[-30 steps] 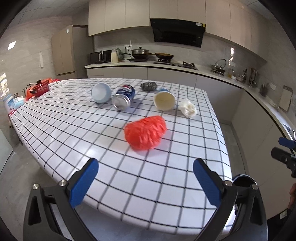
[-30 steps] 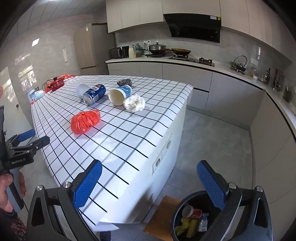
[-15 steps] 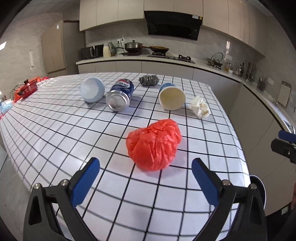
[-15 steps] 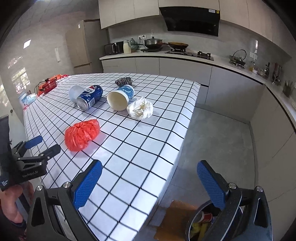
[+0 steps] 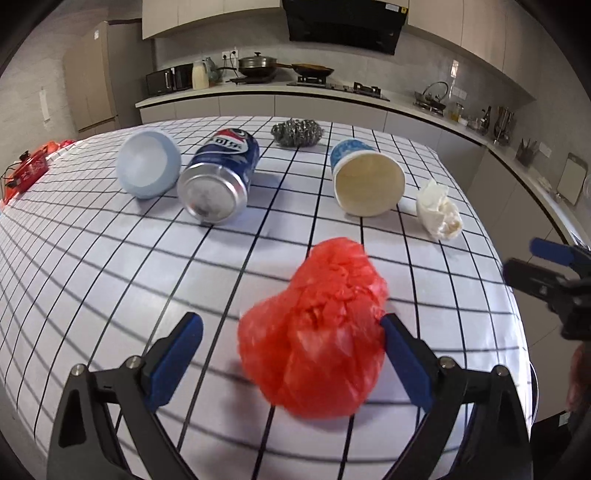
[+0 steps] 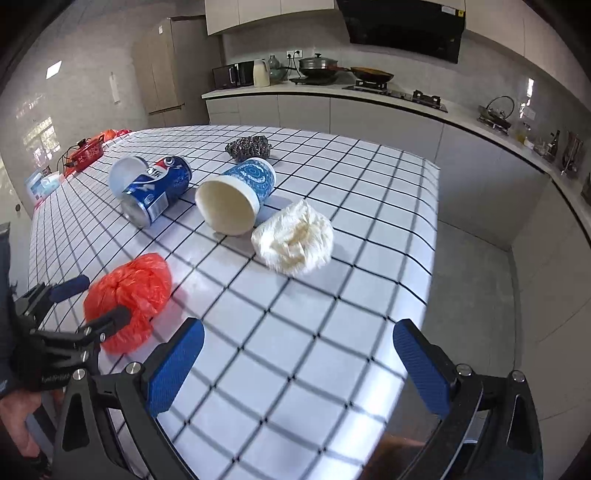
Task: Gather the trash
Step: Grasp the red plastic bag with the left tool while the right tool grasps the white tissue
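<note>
One red bag (image 5: pixel 314 343), light and crumpled, between my closing left jaws; I pinch its bulging middle. Right jaws wide, empty.

The right gripper (image 6: pixel 297 360) is hovering wide open over the checked table (image 6: pixel 295 332), the crumpled white tissue (image 6: pixel 293 240) lying ahead, the red bag (image 6: pixel 129 295) sitting forward-left.

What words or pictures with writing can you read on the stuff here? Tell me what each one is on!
"百事": white Chinese characters on the blue soda can, beside a red, white and blue round logo.
Blue paper cup: a swirly pattern only, no words I can make out.
Left gripper: small white print on its black body, too blurred to read.
Range hood: a small sticker, too small to read.
</note>
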